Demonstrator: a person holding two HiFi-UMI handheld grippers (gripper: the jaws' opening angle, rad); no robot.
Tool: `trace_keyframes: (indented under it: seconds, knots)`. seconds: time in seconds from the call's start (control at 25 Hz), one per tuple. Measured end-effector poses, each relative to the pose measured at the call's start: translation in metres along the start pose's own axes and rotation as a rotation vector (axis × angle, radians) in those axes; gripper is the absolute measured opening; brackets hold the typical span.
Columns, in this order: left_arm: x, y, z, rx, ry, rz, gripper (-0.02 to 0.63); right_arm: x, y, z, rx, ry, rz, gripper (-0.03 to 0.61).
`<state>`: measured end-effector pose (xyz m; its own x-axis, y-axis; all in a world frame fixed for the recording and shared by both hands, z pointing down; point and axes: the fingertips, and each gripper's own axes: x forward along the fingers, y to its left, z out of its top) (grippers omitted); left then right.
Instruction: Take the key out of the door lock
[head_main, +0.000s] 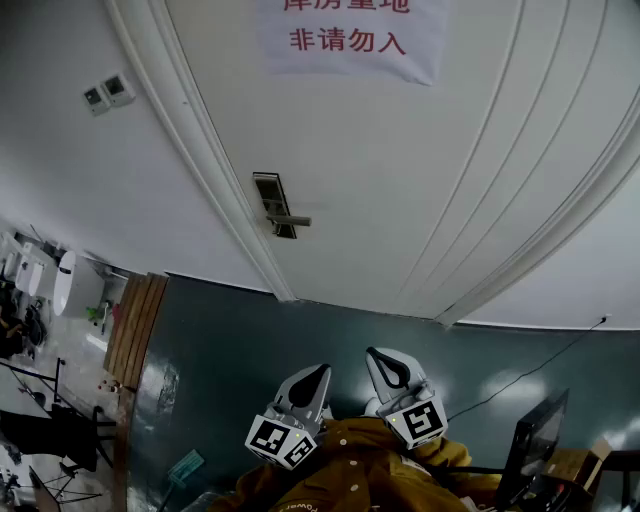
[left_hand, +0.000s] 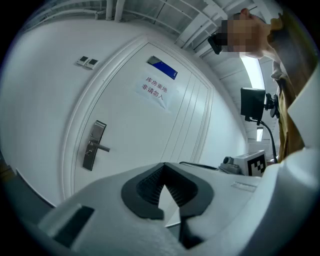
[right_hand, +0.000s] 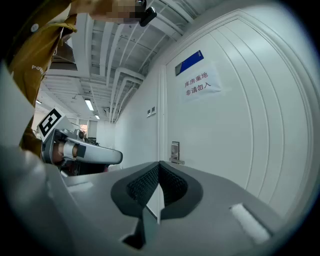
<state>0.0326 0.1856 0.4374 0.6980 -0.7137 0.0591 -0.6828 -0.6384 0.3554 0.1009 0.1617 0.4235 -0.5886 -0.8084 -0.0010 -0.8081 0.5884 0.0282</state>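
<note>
This looks like the approach step, with nothing reached yet. The left tool (head_main: 318, 373) and the right tool (head_main: 386, 361) are both pinched shut and empty, held level, well apart from the door lock (head_main: 275, 207) at the left edge of the white door (head_main: 420, 190). The key is too small to make out. The next move probably calls for stepping closer and opening one tool. The floor (head_main: 300, 335) is dark green, and a red-lettered sign (head_main: 347, 35) hangs on the door.
</note>
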Motion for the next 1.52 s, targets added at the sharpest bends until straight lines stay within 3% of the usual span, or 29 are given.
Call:
trace_keyframes:
  seconds: [0.48,0.64,0.8,1.08,1.28,1.52]
  knots:
    - [0.002,-0.01,-0.007,-0.039,0.02,-0.009,-0.002,-0.015,-0.001,0.003,0.01,0.001,-0.003,0.005]
    - [0.009,-0.017,-0.006,-0.031,0.021,0.004,-0.002,-0.026,-0.007,-0.001,0.141,0.029,0.035,0.002]
    - [0.016,-0.026,-0.011,-0.055,0.013,0.048,-0.002,-0.036,-0.023,0.005,0.034,-0.01,0.037,0.002]
    - [0.019,-0.028,-0.021,-0.103,-0.017,0.155,-0.002,-0.04,-0.038,-0.002,0.025,0.005,0.112,0.002]
    - [0.026,0.01,-0.006,-0.098,-0.045,0.204,-0.002,-0.002,-0.041,-0.006,0.061,-0.009,0.131,0.002]
    - [0.056,0.088,0.011,-0.116,-0.051,0.189,-0.002,0.078,-0.05,-0.015,0.049,-0.002,0.131,0.002]
